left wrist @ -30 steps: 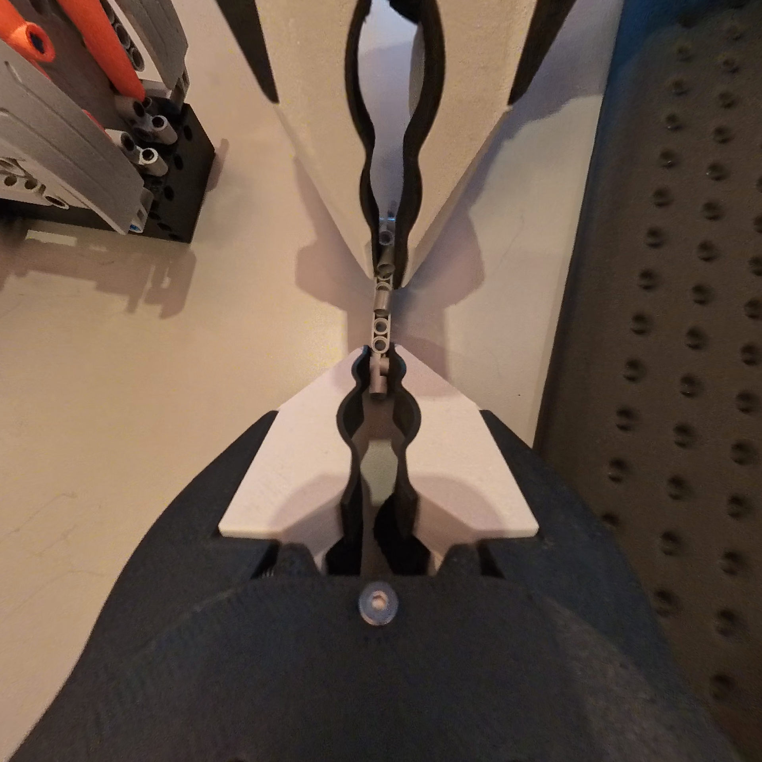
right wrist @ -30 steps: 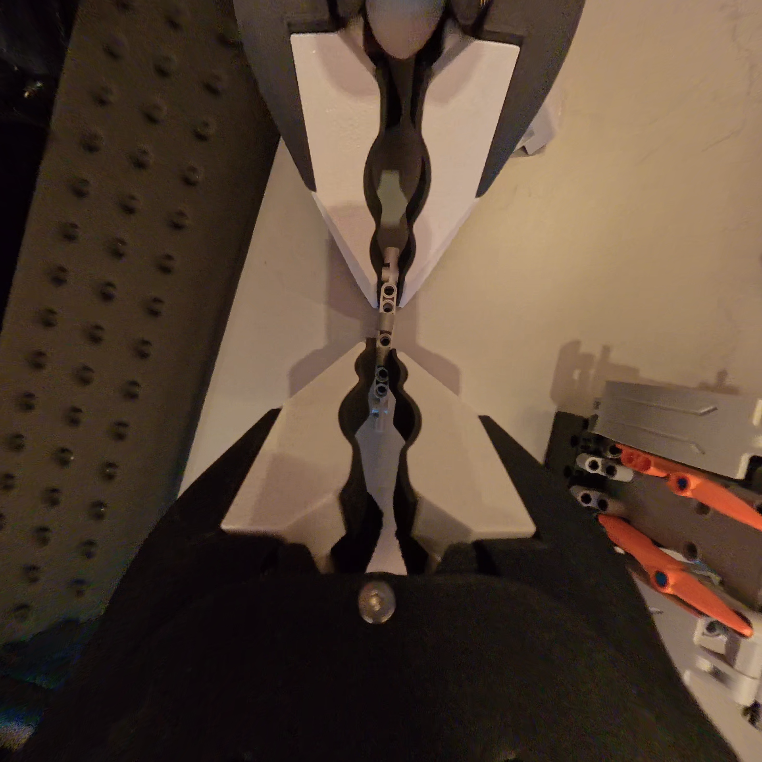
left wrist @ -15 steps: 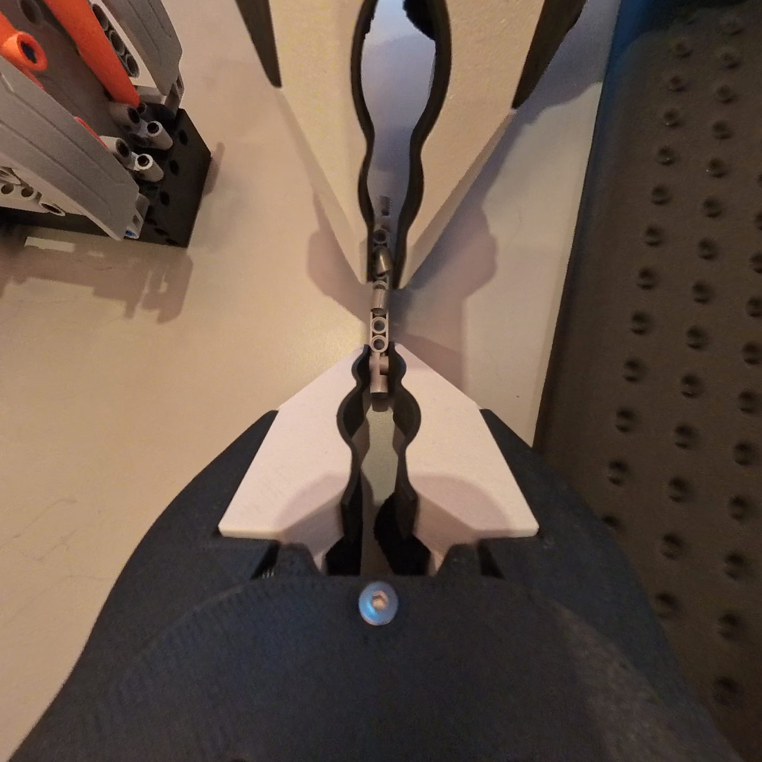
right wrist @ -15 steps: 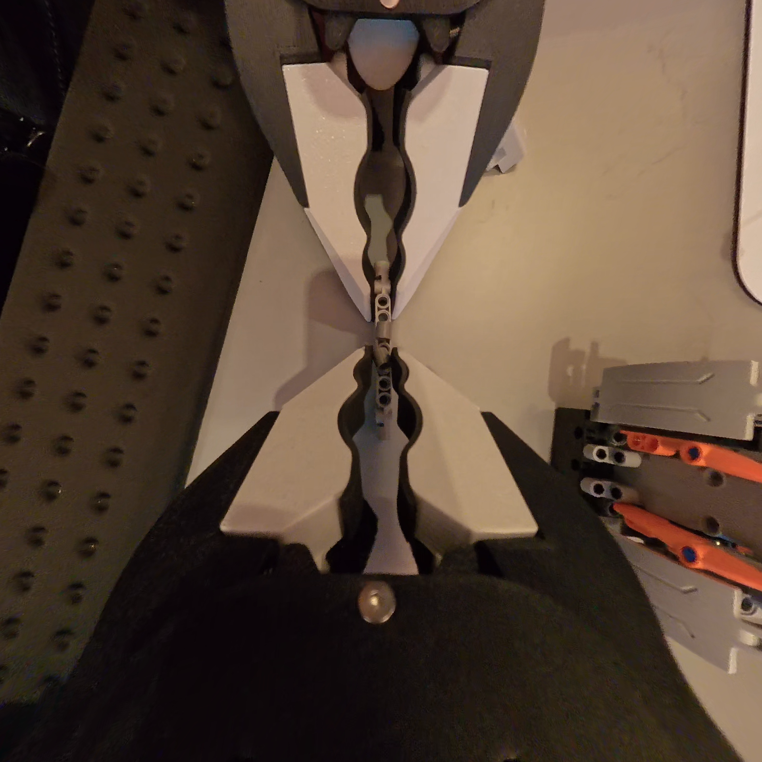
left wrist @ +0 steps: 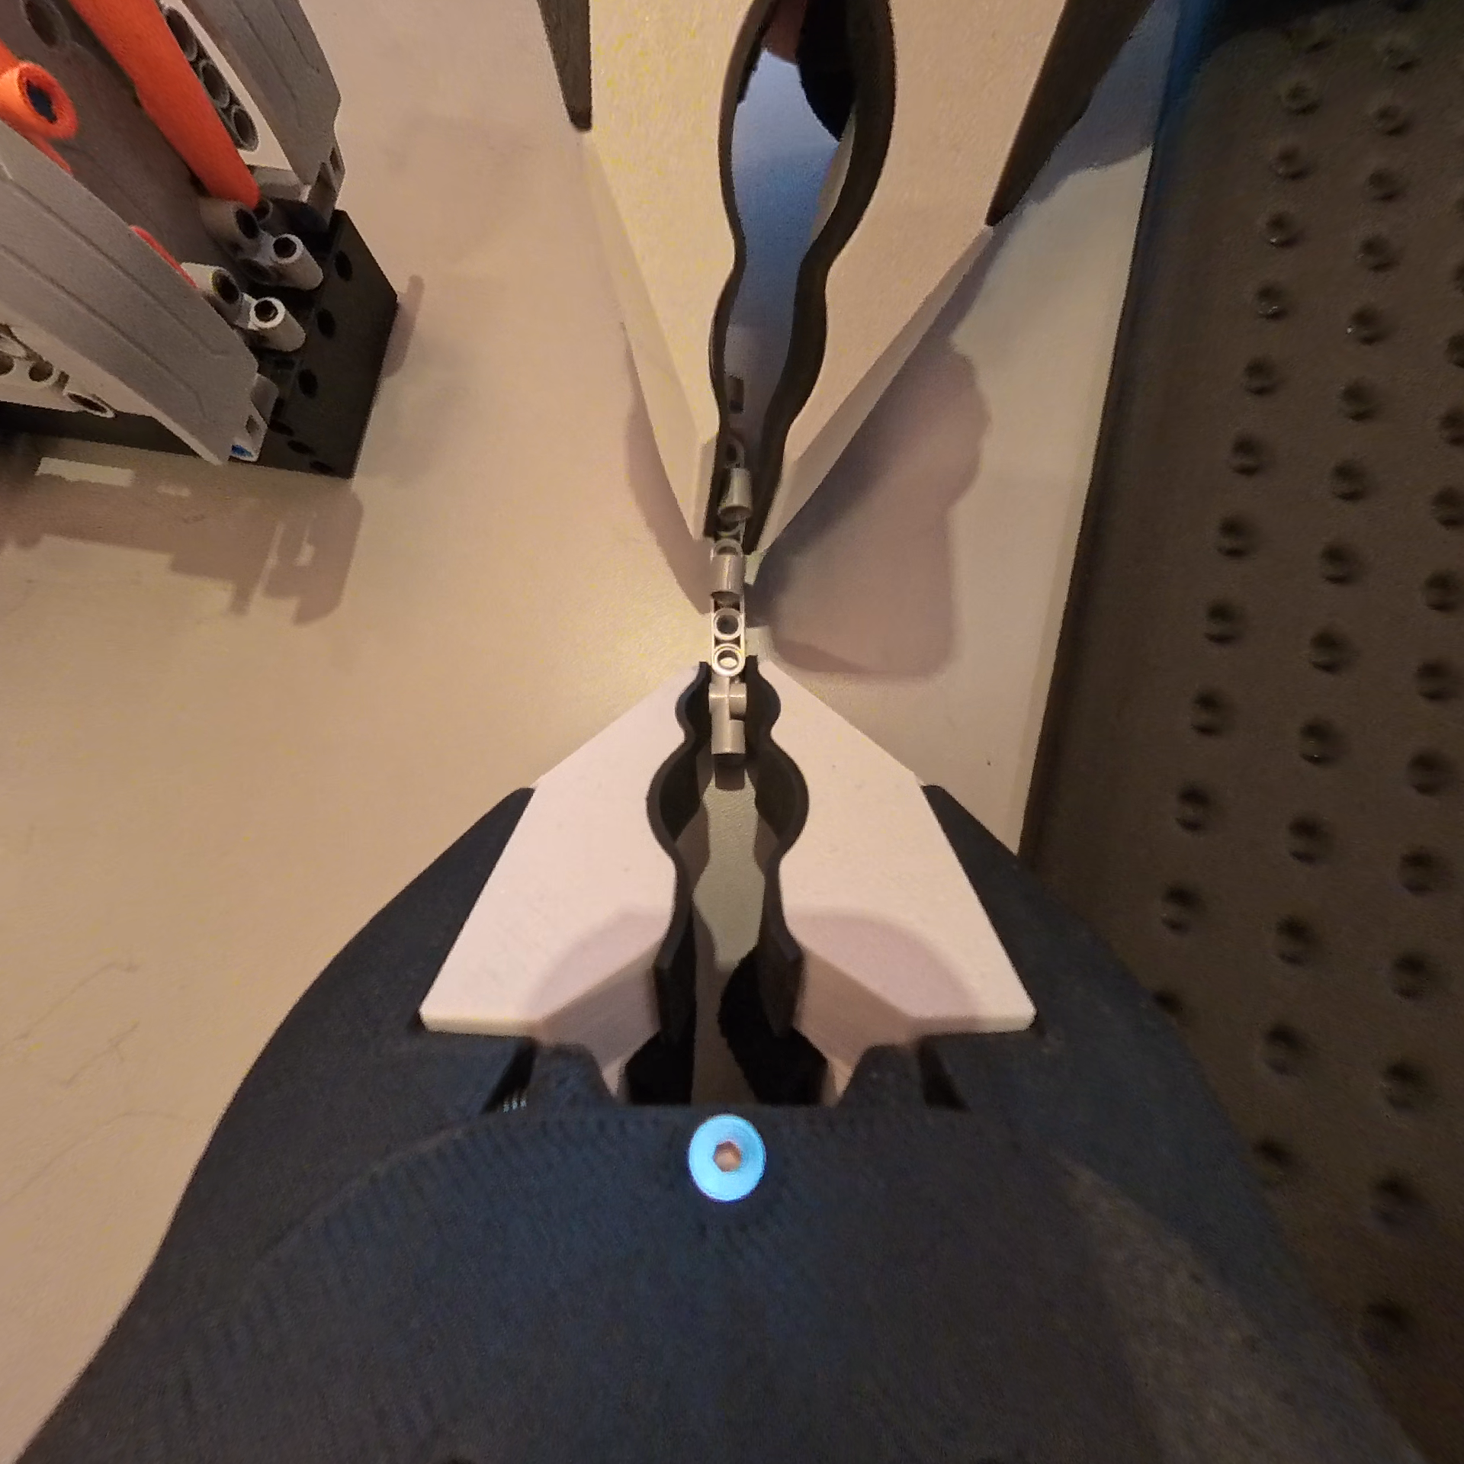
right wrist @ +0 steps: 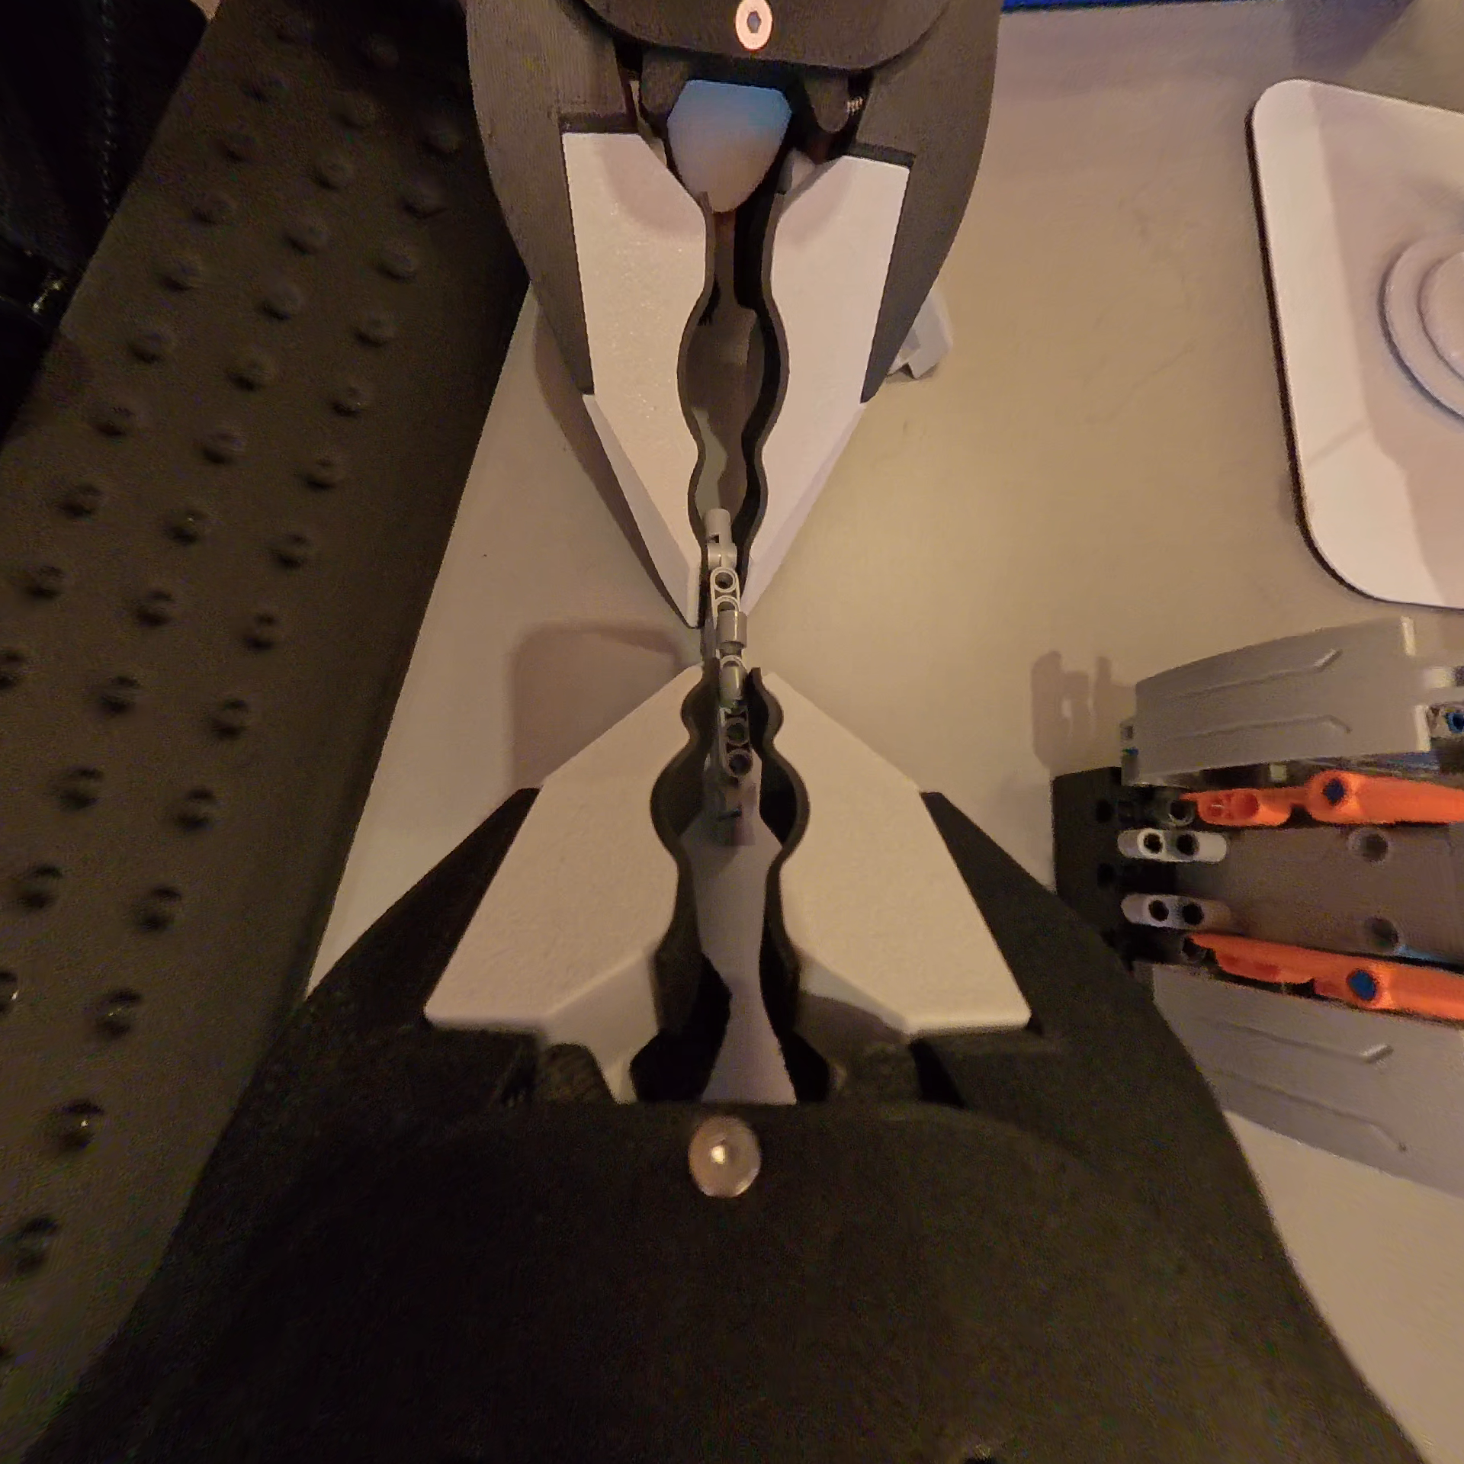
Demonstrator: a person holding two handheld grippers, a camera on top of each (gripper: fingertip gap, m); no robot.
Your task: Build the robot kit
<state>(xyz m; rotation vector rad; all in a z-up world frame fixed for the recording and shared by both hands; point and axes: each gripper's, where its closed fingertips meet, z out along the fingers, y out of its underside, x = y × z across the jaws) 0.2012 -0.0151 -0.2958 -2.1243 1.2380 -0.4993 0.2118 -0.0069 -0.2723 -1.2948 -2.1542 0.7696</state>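
Looking along both tools, we see a thin chain of small grey plastic connector pieces [left wrist: 727, 634] stretched between the two pairs of tongs, held just above the pale desk [left wrist: 238, 713]. We judge it very light, hard and smooth. It looks jointed where the pieces meet, so it may bend or pull apart if twisted. Its two ends look like the safest places to grip.

The left tongs [left wrist: 725, 689] are almost fully closed, pinching the near end of the chain at their white tips. The right tongs [right wrist: 733, 689] are closed just as narrowly on the opposite end [right wrist: 733, 745], with a few holed links lying inside their wavy black pads. The two sets of tips face each other, nearly touching.

A grey and orange brick-built model [right wrist: 1283, 863] stands on the desk to one side. A dark studded mat [left wrist: 1307, 713] runs along the other side. A white tray [right wrist: 1362, 333] lies farther off.
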